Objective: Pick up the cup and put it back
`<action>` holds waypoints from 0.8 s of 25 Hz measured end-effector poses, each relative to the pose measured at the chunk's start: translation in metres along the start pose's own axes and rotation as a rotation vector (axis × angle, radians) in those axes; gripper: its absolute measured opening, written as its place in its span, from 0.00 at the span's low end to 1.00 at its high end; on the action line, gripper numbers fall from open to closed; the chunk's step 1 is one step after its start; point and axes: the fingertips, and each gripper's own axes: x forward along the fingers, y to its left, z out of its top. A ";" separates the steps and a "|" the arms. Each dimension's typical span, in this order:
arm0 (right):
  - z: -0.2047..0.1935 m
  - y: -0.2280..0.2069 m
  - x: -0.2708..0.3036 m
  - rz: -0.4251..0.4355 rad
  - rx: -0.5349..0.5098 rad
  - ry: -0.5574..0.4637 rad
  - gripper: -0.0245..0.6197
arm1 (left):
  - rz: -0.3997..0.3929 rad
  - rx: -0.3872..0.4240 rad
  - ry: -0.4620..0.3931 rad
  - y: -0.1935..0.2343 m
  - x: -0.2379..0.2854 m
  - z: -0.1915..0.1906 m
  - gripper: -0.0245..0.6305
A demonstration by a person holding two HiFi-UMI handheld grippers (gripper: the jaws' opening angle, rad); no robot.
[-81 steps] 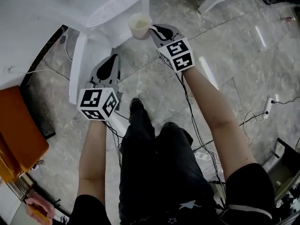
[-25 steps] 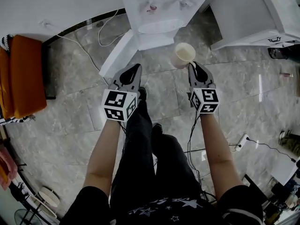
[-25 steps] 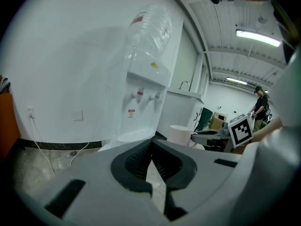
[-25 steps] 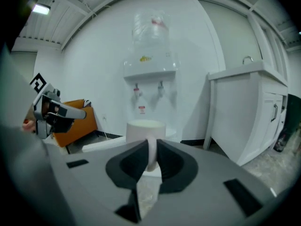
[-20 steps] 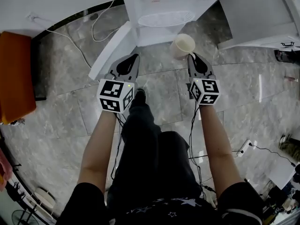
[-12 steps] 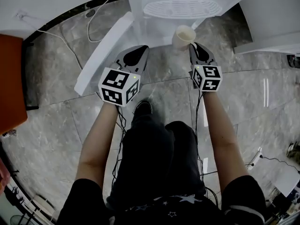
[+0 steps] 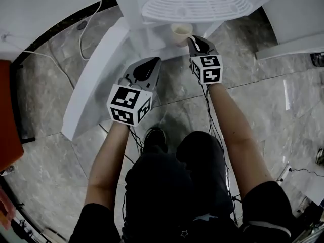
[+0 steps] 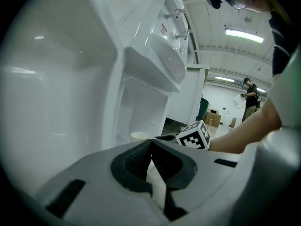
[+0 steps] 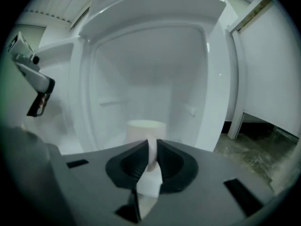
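Note:
A pale paper cup (image 7: 180, 33) hangs upright just under the water dispenser's drip tray (image 7: 197, 6), at the mouth of the white lower compartment (image 9: 150, 74). My right gripper (image 7: 192, 38) is shut on the cup's near wall. In the right gripper view the cup (image 9: 146, 128) stands between the pads, and the right gripper (image 9: 150, 147) pinches its side. My left gripper (image 7: 152, 61) is lower and to the left, shut with nothing in it. The left gripper (image 8: 151, 142) points at the compartment, and the cup (image 8: 141, 135) shows just beyond it.
The compartment's white door (image 7: 93, 80) hangs open at the left, close to my left gripper. Two taps (image 8: 178, 13) sit above the tray. A cable (image 7: 86, 24) lies on the marble floor. The person's shoe (image 7: 154, 135) stands below the grippers. Another person (image 8: 249, 94) stands far off.
Both grippers have sunk and moved in toward the dispenser. The cup has gone with the right gripper from in front of the drip tray to below it, at the lower compartment.

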 end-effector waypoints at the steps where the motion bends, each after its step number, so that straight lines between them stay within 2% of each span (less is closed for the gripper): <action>1: -0.001 0.000 0.006 -0.005 0.007 0.002 0.11 | -0.003 0.003 0.003 0.001 0.000 -0.002 0.05; 5: -0.001 0.003 0.020 -0.017 0.027 -0.012 0.11 | -0.002 -0.002 0.004 0.006 0.000 -0.006 0.05; 11: 0.005 0.015 0.034 -0.041 -0.005 -0.024 0.12 | -0.006 -0.003 0.001 0.003 -0.001 -0.007 0.05; 16: -0.006 0.025 0.035 -0.016 0.026 0.034 0.10 | -0.018 -0.001 0.007 -0.002 -0.004 -0.010 0.05; 19: -0.013 0.028 0.031 0.009 0.056 0.054 0.17 | -0.023 -0.007 -0.015 -0.006 -0.009 -0.003 0.05; 20: -0.013 0.026 0.028 0.011 0.075 0.048 0.22 | -0.028 -0.004 -0.024 -0.009 -0.010 0.001 0.05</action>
